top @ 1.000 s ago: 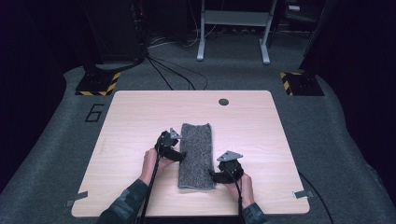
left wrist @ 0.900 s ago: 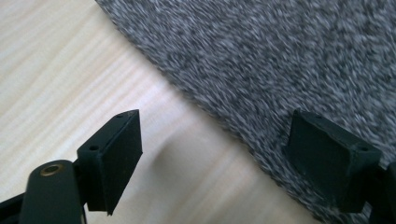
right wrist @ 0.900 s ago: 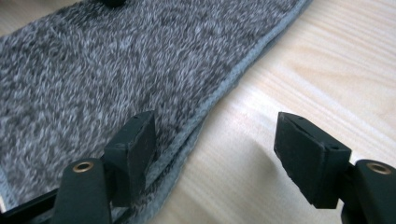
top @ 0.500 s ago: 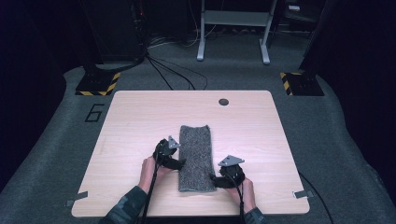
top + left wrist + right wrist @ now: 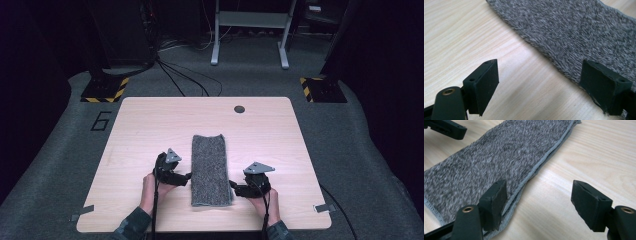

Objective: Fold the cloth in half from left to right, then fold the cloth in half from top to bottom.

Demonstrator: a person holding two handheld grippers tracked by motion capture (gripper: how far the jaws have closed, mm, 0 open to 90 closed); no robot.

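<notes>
Grey folded towel (image 5: 210, 169) lies lengthwise at the lower centre of the high view on the wooden table (image 5: 150, 125). At its left edge, the left gripper (image 5: 188, 175) stands with jaws apart, having just widened a little, nothing between them but bare wood. At lower right, the right gripper (image 5: 232, 186) is also spread, one jaw over the towel's stitched hem, gripping nothing.

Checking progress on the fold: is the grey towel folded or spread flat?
Folded. The grey towel lies as a narrow strip on the table, and the right gripper view shows stacked layers along its edge.
</notes>
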